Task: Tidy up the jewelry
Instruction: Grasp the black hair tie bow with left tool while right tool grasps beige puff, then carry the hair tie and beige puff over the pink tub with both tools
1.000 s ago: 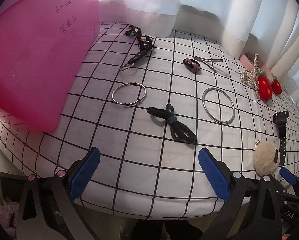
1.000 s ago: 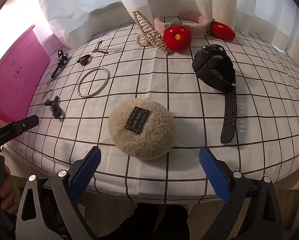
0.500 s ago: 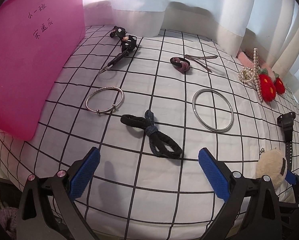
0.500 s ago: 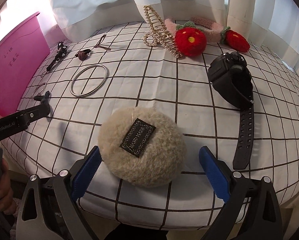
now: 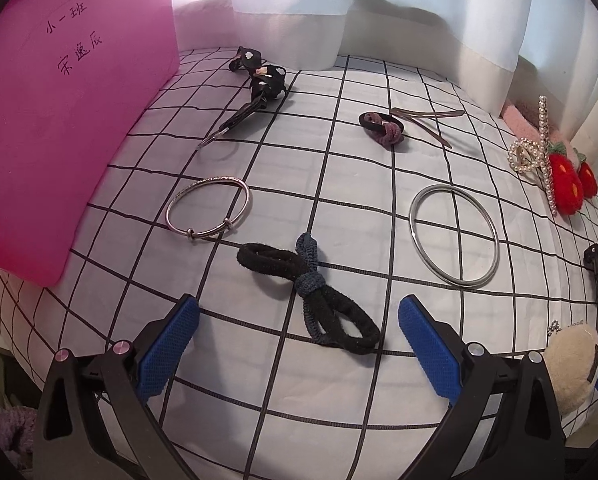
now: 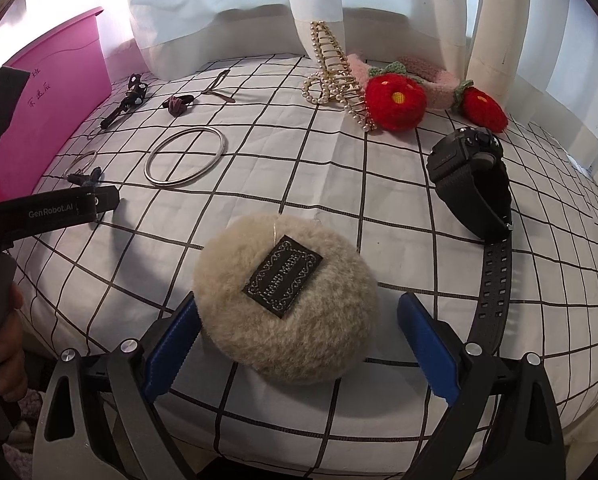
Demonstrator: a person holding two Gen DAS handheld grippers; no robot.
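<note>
My left gripper is open, its blue pads either side of a black knotted hair tie on the checked cloth. A thin silver bangle and a large plain silver bangle lie beyond it. My right gripper is open around a beige fluffy puff with a black label; the puff lies between the pads, close to the left one. A black watch lies to its right.
A pink bin stands at the left. At the back lie a black bow clip, a purple hair tie, a metal hairpin, a pearl claw clip and a pink headband with red flowers. White curtains hang behind.
Both grippers have moved forward over the cloth. The hair tie now lies between the left pads, and the puff between the right pads.
</note>
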